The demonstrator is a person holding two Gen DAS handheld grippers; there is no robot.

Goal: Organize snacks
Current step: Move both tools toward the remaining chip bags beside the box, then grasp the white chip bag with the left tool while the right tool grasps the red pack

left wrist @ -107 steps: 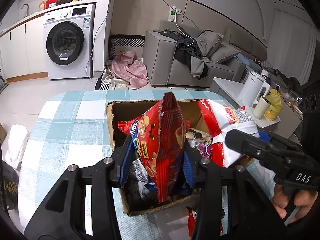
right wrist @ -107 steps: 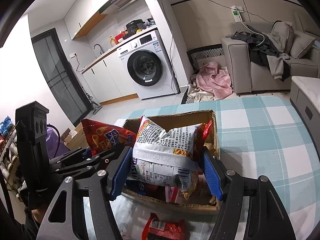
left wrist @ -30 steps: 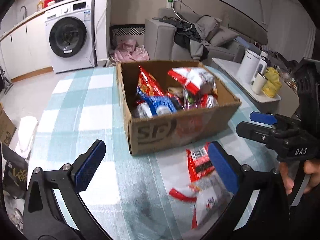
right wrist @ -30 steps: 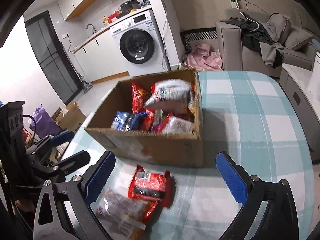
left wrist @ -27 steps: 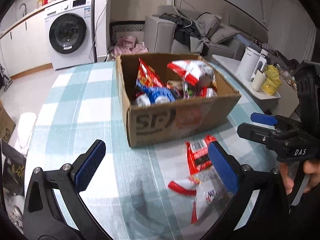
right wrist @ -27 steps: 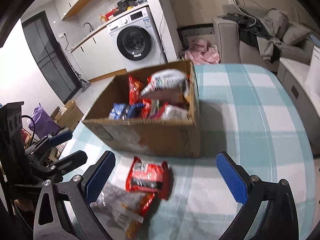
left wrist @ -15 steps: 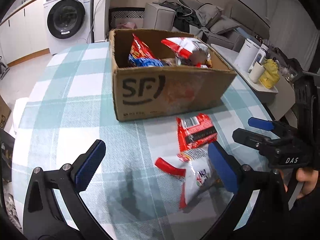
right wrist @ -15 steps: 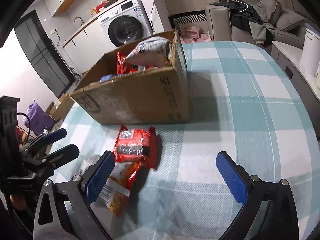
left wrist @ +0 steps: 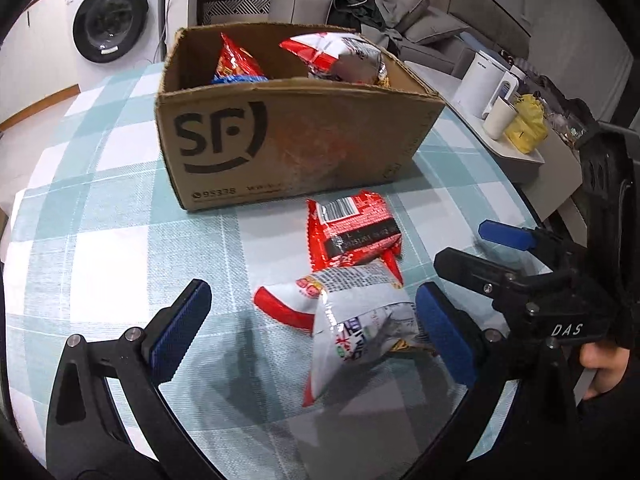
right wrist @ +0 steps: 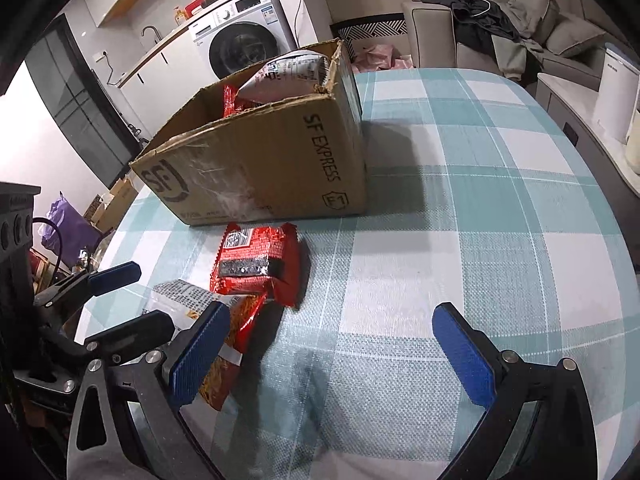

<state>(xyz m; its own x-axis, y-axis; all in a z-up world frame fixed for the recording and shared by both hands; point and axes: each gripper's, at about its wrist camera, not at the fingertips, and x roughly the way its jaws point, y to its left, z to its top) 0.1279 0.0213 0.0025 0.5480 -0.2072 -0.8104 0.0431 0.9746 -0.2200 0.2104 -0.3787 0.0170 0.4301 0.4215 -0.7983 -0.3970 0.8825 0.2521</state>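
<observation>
While 2 snack packets lie loose on the checked tablecloth, both grippers are held low over the near part of the table with their jaws spread wide and nothing between the pads. The left gripper is lined up on the white-and-red packet, whose far end is seen between its blue pads, which suggests that this packet is meant to be taken first. The red packet lies just beyond it, overlapped at its near edge by the white one and close to the front wall of the cardboard box. The right gripper is pointed at bare cloth to the right of both packets, so it is probably being kept out of the way. The box stands in the middle of the table, open at the top, with several bags already standing or leaning inside, so the sorting is judged to be well along with 2 items left out. The cloth is a flat teal-and-white weave, likely giving little slip under crinkly film. Beyond the table a washing machine is seen at the far left and a grey sofa piled with clothes at the far right; a white kettle stands on a side unit to the right.
</observation>
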